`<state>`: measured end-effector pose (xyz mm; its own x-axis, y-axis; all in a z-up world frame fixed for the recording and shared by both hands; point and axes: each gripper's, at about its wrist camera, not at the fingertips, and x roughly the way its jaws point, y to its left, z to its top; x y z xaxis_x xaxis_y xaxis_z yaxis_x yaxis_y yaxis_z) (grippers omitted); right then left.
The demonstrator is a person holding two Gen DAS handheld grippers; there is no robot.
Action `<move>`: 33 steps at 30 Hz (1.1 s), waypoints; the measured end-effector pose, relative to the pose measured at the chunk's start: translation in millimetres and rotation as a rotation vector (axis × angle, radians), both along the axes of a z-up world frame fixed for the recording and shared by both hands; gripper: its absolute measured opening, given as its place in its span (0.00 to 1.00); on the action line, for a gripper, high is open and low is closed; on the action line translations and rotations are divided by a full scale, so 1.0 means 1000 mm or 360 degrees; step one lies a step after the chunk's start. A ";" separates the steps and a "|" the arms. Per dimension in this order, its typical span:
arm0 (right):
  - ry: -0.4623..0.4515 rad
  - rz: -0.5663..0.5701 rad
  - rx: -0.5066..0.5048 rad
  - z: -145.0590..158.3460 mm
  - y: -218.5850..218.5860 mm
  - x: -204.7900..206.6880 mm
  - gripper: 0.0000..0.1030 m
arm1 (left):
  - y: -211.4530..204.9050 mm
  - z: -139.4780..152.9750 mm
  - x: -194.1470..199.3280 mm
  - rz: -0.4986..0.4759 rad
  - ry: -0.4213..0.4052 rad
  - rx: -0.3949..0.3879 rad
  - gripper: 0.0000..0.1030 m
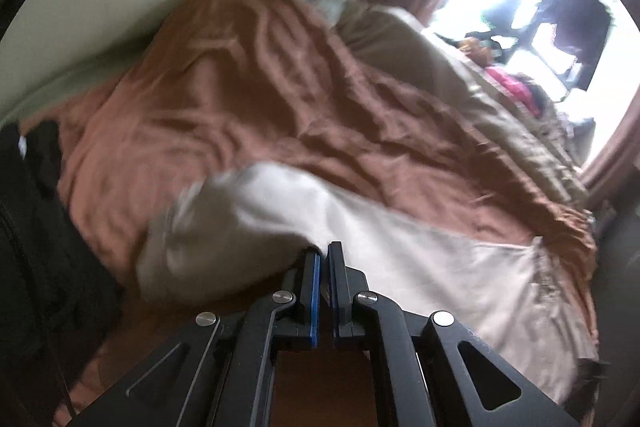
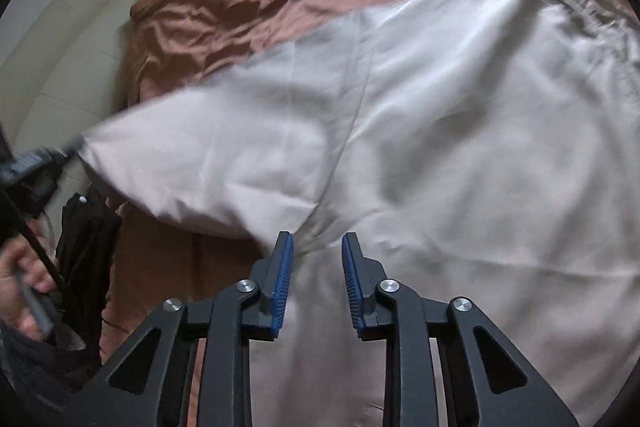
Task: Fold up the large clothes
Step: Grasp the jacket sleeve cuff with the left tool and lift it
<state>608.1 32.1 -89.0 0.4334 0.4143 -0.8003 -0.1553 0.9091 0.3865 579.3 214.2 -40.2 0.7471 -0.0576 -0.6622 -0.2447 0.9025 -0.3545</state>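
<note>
Left gripper (image 1: pixel 323 255) pinching pale garment (image 2: pixel 440 131) sleeve on brown bedspread (image 1: pixel 240 75); right gripper (image 2: pixel 316 247) spread above cloth. Best lowered, closed, both lifted evenly.

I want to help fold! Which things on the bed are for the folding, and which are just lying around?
For the folding:
- pale garment
- left hand-held gripper, shut on the garment's corner
- right hand-held gripper, jaws apart over the garment

Just lying about:
- brown bedcover
- black clothing
- pink item by the window
</note>
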 end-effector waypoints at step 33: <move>-0.0183 -0.0433 0.0209 0.049 -0.217 -0.094 0.60 | -0.303 0.103 -0.036 -0.1132 -0.0248 0.0083 0.03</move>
<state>514.4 -184.9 -40.4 0.6269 0.3674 -0.6871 0.0371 0.8668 0.4973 543.3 -88.5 63.1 0.6264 -0.5354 -0.5665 0.4571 0.8410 -0.2895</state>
